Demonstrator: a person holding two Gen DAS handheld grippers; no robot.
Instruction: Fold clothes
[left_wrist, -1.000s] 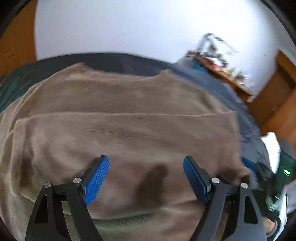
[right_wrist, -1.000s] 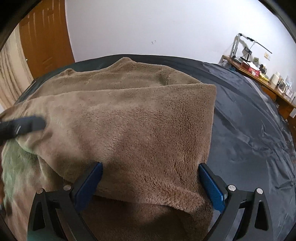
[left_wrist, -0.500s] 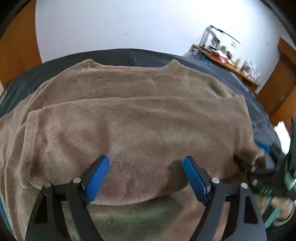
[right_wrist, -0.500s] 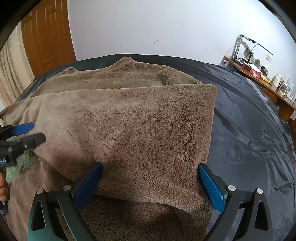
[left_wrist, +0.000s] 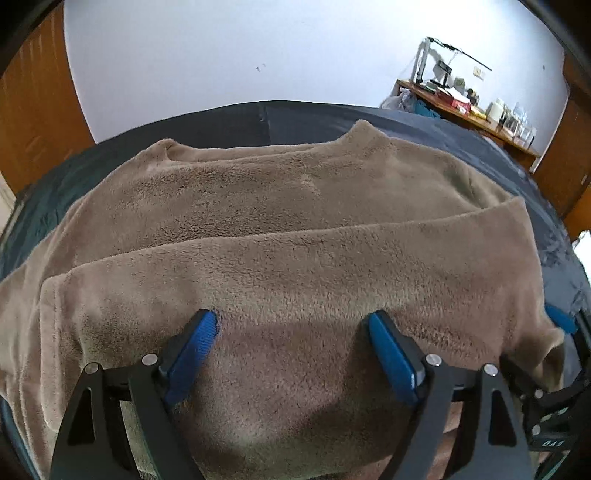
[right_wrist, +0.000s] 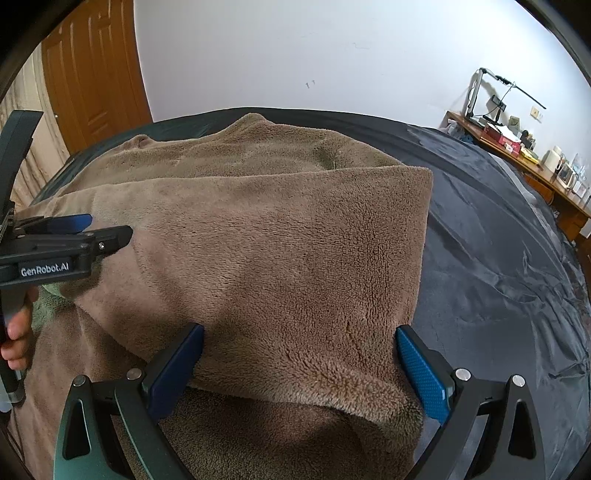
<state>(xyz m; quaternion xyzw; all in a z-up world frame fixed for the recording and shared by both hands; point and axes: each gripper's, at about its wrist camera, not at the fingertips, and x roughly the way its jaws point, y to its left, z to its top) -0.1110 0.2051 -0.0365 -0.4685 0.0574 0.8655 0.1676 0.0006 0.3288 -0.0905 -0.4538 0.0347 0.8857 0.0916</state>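
a: white wall at the back, a brown wooden door (right_wrist: 92, 85) on the left, and a dark, slightly shiny, creased sheet (right_wrist: 498, 258) over a bed. a long wooden table (right_wrist: 517, 158) on the right carries a lamp (right_wrist: 491, 92), boxes and jars.

b: and the clothing?

a: a tan fleece sweater (left_wrist: 295, 221) lies flat on the sheet, collar toward the wall. it's plush and thick, and the near part is folded up over the body, leaving a straight edge across and a squared corner on the right.

b: anything in the way?

a: only the fold itself, which hides the layer under it. the sheet to the right is bare.

b: the grippers?

a: the left gripper (left_wrist: 291, 347) has its jaws opening, wide apart, blue ribbed pads resting against the fleece without pinching it. the right gripper (right_wrist: 299, 369) is spread just as wide, straddling the fold's near edge, gripping nothing. in the right view, a hand (right_wrist: 16, 332) holds the left gripper's handle.
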